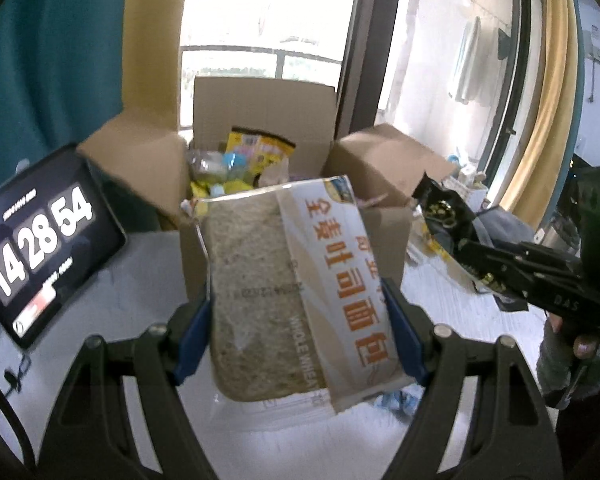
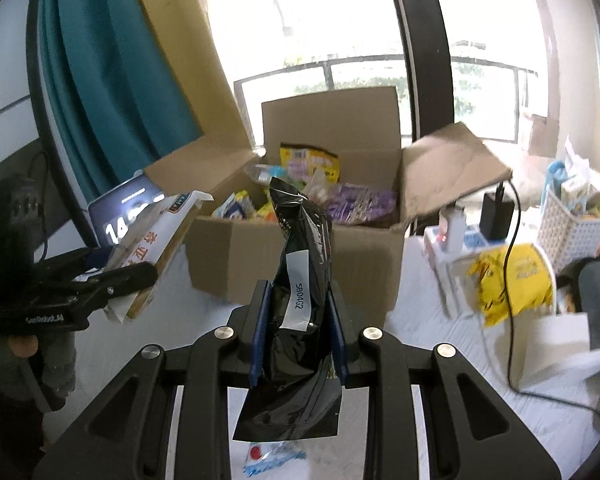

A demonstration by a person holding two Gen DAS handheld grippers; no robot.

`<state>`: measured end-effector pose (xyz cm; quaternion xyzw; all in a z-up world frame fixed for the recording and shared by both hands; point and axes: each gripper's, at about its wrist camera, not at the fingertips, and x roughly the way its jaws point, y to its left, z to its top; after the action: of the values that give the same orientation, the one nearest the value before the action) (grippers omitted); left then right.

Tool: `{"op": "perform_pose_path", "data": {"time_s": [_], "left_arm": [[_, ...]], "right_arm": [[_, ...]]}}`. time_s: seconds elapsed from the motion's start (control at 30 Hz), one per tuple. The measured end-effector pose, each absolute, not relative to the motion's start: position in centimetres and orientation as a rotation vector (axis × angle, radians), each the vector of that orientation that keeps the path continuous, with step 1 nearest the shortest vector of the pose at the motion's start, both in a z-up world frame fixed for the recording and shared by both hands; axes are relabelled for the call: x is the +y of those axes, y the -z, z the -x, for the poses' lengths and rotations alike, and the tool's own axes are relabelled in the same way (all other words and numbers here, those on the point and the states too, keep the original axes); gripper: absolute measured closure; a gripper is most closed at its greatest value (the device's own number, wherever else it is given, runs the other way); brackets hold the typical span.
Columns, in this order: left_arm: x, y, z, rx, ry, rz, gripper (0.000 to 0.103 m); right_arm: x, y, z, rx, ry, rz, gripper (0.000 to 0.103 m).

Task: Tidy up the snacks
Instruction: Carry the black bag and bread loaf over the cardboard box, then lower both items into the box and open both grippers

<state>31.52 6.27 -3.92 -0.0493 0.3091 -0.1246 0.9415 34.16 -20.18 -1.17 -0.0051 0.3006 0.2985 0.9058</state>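
Observation:
My left gripper is shut on a whole wheat bread pack, held above the table just in front of the open cardboard box. The box holds several snack packs. My right gripper is shut on a black snack bag with a white label, held upright in front of the same box. Each gripper shows in the other's view: the right gripper at right, the left gripper at left with the bread pack.
A tablet clock stands left of the box. A yellow snack bag, a white basket, a black charger with cable and small boxes lie to the right. A small blue-white wrapper lies on the white table below.

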Motion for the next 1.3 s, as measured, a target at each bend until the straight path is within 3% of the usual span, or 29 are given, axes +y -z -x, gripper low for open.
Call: {"op": "perform_pose_path", "data": {"time_s": [0.5,0.83,0.9,1.3], "left_arm": [[4.1,1.7,-39.9,0.576,0.297,0.081,0.024],[3.7,3.5,-47.1,0.641,0.257,0.127,0.019],[4.1,3.4,-47.3,0.62,0.242,0.146,0.014],[8.4,0.4,-45.8,0.534,0.173,0.201,0.013]], "right_arm": [[-20.0,-1.5,-39.9,0.549,-0.61,0.021,0.074],[-19.9,-3.0,-42.5,0.514,-0.571,0.043,0.074],[-19.9,-3.2,-42.9,0.51,-0.564,0.042,0.074],[-18.6,-2.6,-47.0,0.532,-0.531,-0.024,0.074]]}}
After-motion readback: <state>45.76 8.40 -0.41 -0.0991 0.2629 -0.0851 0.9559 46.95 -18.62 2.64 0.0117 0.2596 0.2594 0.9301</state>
